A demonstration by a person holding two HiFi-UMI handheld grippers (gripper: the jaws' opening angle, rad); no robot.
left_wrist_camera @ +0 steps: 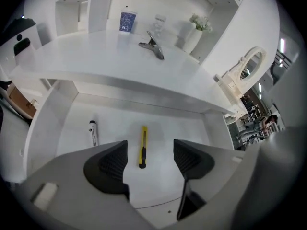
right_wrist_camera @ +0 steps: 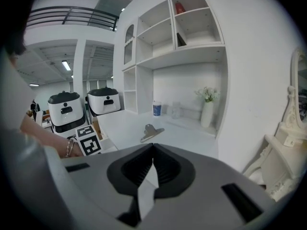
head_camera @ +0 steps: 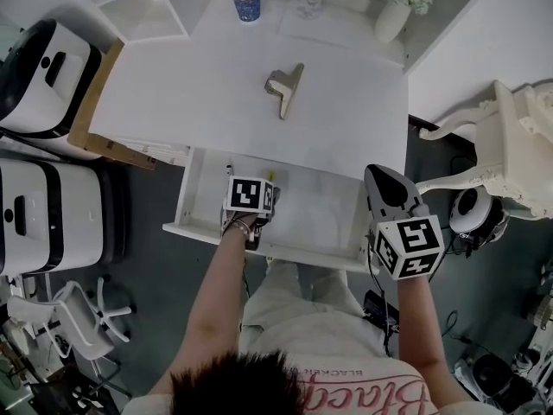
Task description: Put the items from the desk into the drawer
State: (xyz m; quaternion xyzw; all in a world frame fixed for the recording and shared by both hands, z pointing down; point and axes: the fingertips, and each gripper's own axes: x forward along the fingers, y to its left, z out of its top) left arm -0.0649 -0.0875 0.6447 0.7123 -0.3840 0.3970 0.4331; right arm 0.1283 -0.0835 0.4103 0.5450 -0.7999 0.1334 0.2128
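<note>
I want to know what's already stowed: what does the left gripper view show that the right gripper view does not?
Only the left gripper view: the inside of the drawer, where a yellow utility knife and a marker pen lie on its floor, beyond the open, empty left tool. Only the right gripper view: the shut, empty right tool, the left tool's marker cube beside the person's wrist, and a red item on the top shelf. Both: the binder clip, the blue cup and the vase of flowers on the desk.
</note>
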